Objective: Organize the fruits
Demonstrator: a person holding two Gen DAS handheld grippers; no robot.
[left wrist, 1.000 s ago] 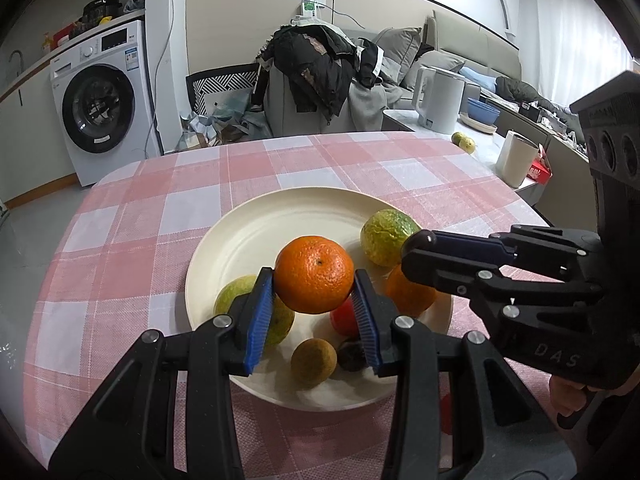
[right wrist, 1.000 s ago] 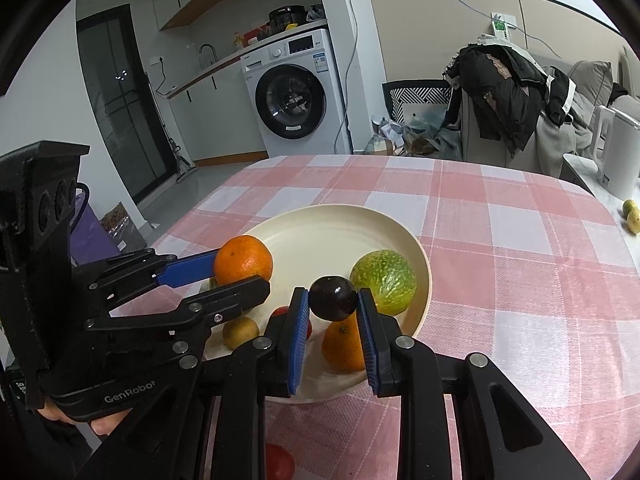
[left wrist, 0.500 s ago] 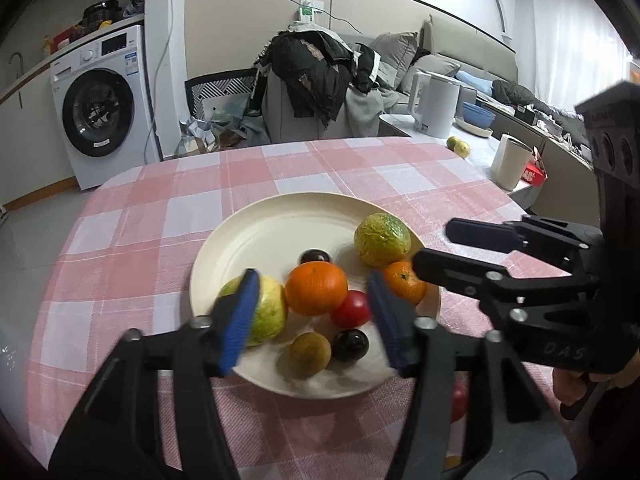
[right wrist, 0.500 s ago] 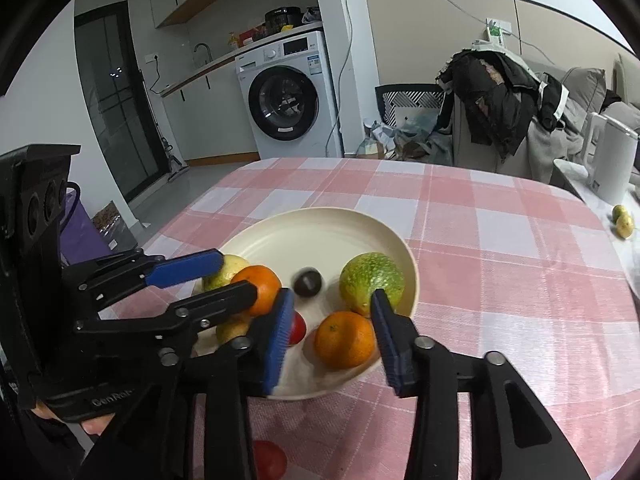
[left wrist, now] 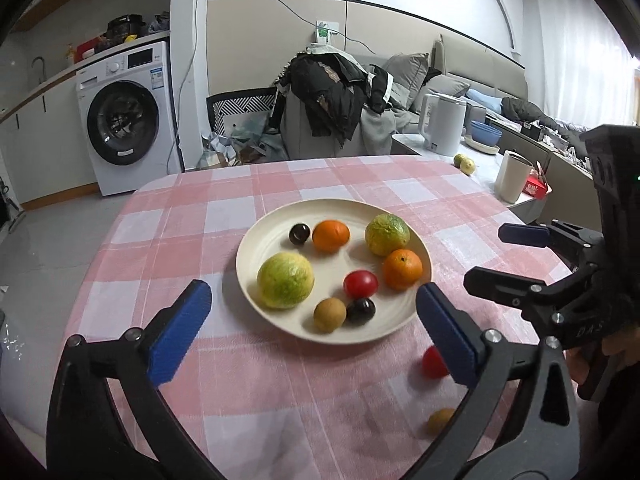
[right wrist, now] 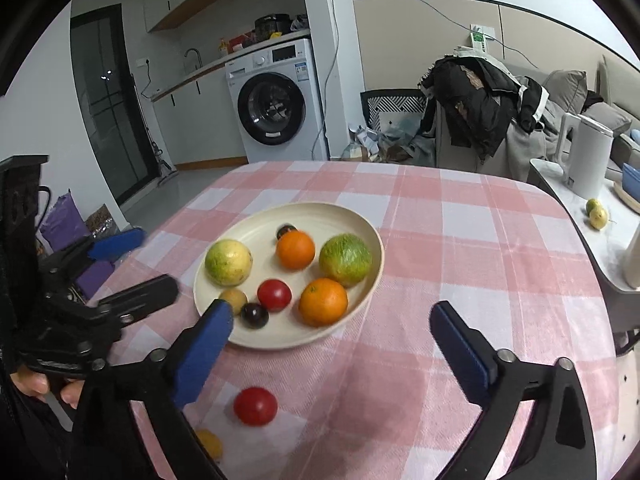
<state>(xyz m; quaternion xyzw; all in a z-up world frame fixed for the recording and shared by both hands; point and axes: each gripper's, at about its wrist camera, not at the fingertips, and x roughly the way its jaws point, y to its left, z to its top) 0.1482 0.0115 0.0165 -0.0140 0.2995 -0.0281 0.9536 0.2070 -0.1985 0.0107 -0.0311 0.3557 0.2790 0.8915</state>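
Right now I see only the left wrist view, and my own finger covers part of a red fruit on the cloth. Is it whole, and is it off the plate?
Observer: Yes. The right wrist view shows the red tomato whole, on the checked cloth, apart from the plate.
Operator: Does the right gripper carry anything?
Observer: No. The right gripper has its jaws opening, and nothing is gripped between the pads.
Operator: And the small yellow fruit low in my picture?
Observer: The yellow fruit lies on the cloth, apart from the tomato. The right gripper's left finger hides part of it.
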